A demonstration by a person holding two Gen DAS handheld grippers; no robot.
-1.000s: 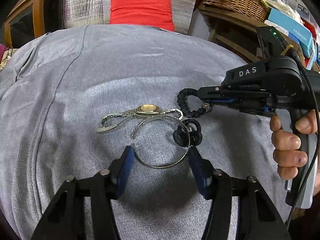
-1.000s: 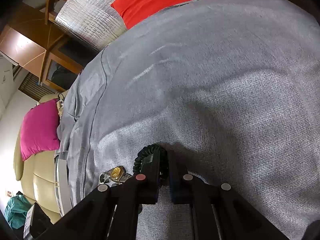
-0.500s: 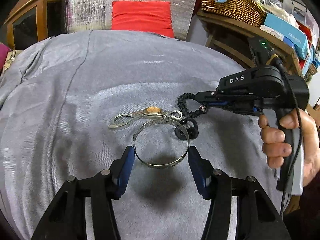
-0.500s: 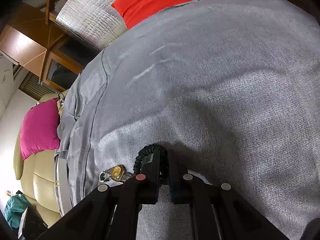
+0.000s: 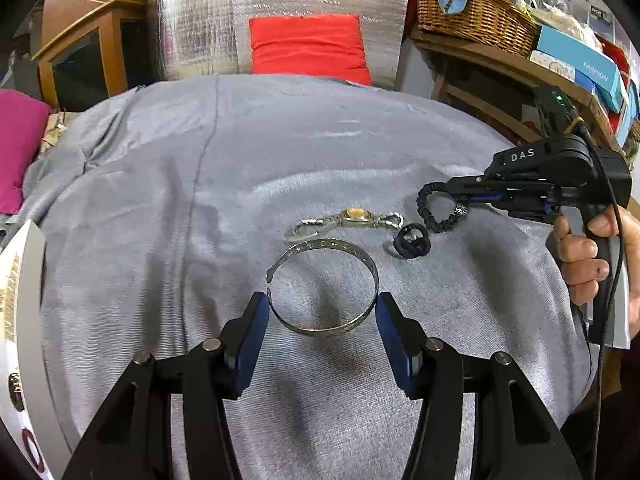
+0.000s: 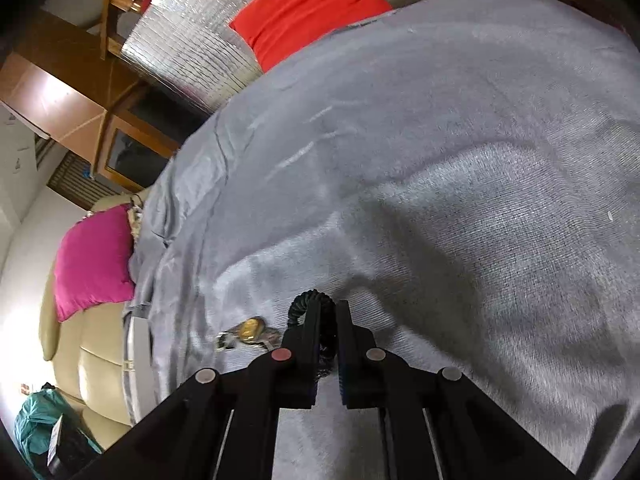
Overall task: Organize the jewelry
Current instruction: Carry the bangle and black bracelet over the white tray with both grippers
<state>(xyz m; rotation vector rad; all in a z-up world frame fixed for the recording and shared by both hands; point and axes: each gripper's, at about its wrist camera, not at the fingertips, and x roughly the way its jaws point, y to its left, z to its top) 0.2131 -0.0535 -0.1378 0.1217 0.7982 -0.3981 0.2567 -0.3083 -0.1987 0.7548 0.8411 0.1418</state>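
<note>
Jewelry lies around the watch (image 5: 354, 216) on grey cloth (image 5: 160, 208): silver bangle (image 5: 324, 288) just before it, clamped by the half-spread left gripper (image 5: 322, 316); the closed right gripper (image 6: 329, 322) pinches a black beaded bracelet (image 5: 438, 206) beside it.

Place: we read a lived-in home room.
Seating: beige sofa (image 6: 92, 356) with magenta cushion (image 6: 94, 264); red cushion (image 5: 308, 48).
Storage: wooden cabinet (image 5: 84, 52), wicker basket (image 5: 476, 10), cluttered shelf (image 5: 508, 66).
Surface: grey cloth (image 5: 200, 184).
</note>
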